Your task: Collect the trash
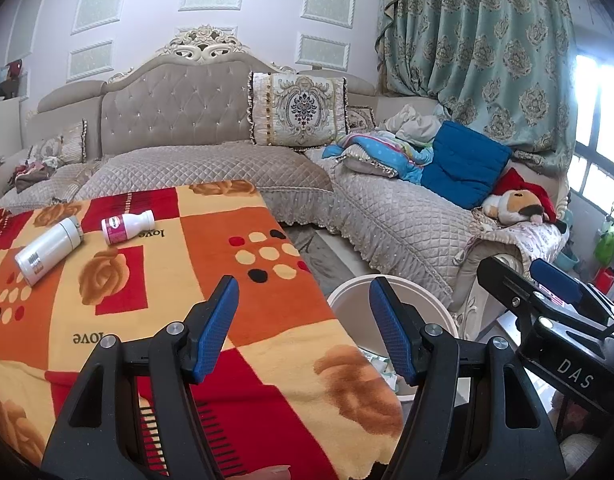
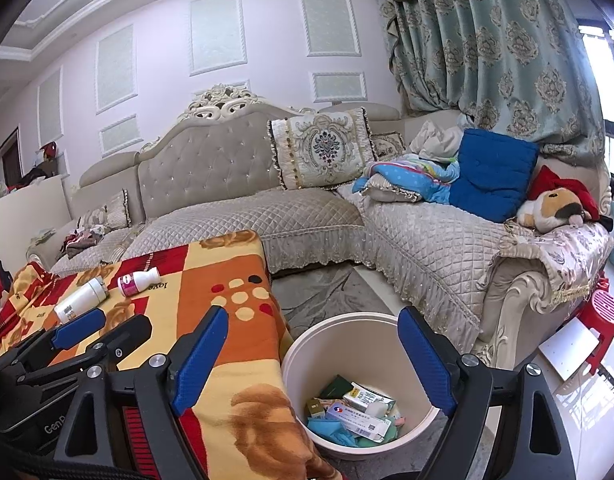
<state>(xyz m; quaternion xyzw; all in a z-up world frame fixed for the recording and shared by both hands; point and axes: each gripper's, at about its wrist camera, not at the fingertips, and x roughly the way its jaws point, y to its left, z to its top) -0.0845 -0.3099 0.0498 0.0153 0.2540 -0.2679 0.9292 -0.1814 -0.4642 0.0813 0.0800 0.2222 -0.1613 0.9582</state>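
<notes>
Right wrist view is showing the right claw [image 2: 313, 356] hanging wide open with nothing between its blue pads, sitting right over the white trash bucket [image 2: 307, 344] on the floor. The bucket is already holding a bunch of stuff: small cartons, a blue-and-white box, some teal scraps. It's standing just beside the edge of the counter [image 2: 227, 280], which is wearing a loud orange, red and yellow blanket.

Two things are still lying on that blanket toward the far left: a white cylindrical bottle [image 2: 81, 300] on its side, and a small white bottle with a pink label [image 2: 137, 279] just beside it, also tipped over. They're near each other but not touching.

Left claw [image 1: 303, 332] is hovering above the blanket's near end, jaws partly spread and holding nothing, with the bucket rim [image 1: 347, 292] peeking out behind its right finger. A beige sofa [image 2: 307, 208] is filling the background.
</notes>
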